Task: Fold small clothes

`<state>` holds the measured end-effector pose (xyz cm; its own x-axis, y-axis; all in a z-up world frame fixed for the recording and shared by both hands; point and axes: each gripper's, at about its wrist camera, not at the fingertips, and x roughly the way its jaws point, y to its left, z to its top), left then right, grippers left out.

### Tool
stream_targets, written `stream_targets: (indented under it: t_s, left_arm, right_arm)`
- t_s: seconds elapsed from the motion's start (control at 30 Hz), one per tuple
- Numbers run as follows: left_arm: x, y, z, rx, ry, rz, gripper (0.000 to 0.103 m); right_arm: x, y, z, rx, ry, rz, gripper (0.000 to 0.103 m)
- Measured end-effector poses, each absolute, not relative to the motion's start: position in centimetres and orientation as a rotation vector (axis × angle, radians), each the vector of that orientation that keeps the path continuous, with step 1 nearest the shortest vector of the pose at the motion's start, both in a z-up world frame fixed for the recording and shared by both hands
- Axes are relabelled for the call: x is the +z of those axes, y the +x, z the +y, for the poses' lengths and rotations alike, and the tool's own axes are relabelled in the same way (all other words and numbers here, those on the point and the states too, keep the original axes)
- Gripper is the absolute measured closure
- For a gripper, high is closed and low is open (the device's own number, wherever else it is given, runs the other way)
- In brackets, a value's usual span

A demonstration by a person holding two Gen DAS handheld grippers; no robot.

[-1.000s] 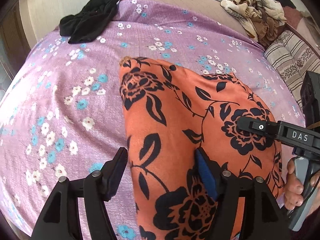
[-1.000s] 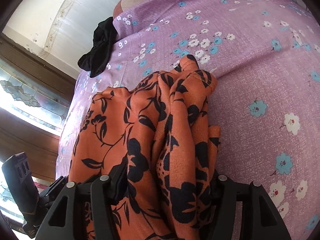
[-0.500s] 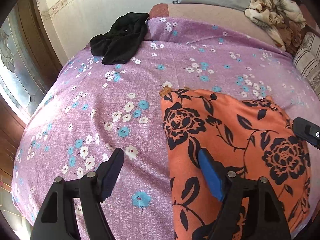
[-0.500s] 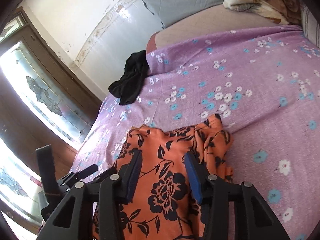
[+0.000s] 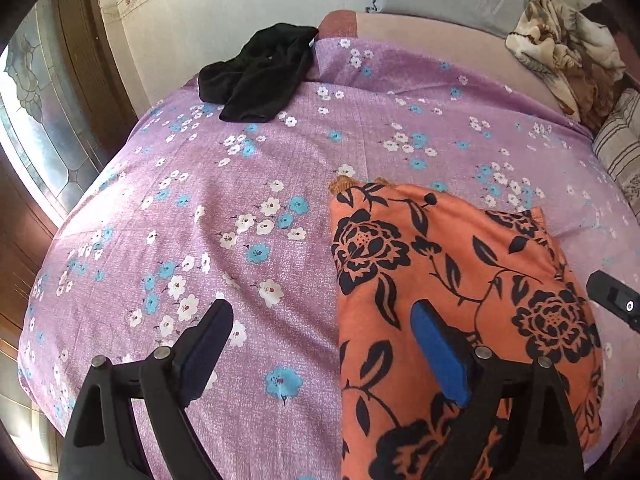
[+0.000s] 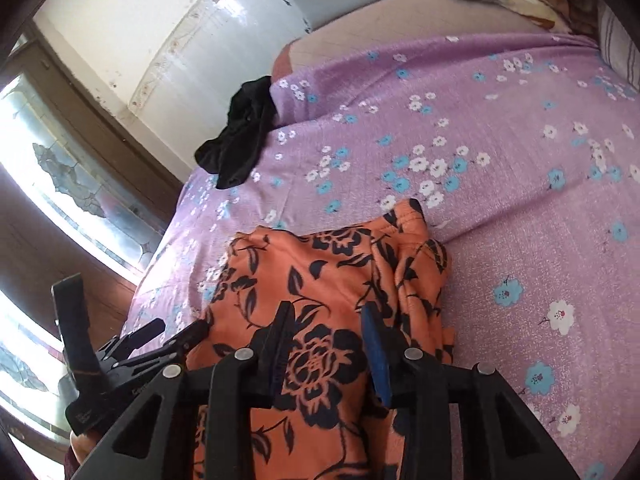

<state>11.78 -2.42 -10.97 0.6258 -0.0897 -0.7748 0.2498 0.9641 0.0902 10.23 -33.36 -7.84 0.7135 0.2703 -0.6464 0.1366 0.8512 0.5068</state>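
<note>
One orange garment (image 5: 460, 280) lies folded on the purple sheet (image 5: 240, 220). One black cloth (image 5: 260, 76) sits well beyond it, one blanket (image 5: 560, 60) far right. Left gripper (image 5: 320, 344) opening, empty, straddling the garment's left edge. Right gripper (image 6: 326, 344) closing above it, gripping nothing.

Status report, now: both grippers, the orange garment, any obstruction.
Left gripper opening, nothing between its jaws. Right gripper closing, jaws above the folded orange black-flowered garment, no grip seen. Crumpled black cloth lies far off on the purple floral bedsheet.

Right gripper (image 6: 326, 344) closing above orange floral garment (image 6: 320, 272).
</note>
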Motion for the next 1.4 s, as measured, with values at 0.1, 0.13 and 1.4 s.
stream_targets:
  t_s: [0.1, 0.13, 1.4]
  left_arm:
    - [-10.7, 8.6, -2.2, -0.177, 0.247, 0.83, 0.012]
    - [-11.2, 7.6, -2.0, -0.161, 0.266, 0.828, 0.012]
    - [6.5, -6.0, 1.7, -0.105, 0.183, 0.529, 0.001]
  right_arm:
    - [-6.5, 8.1, -31.6, 0.1, 0.497, 0.761, 0.065]
    - [-6.4, 7.4, -31.1, 0.105, 0.486, 0.76, 0.065]
    - [8.3, -6.3, -26.8, -0.155, 0.206, 0.603, 0.043]
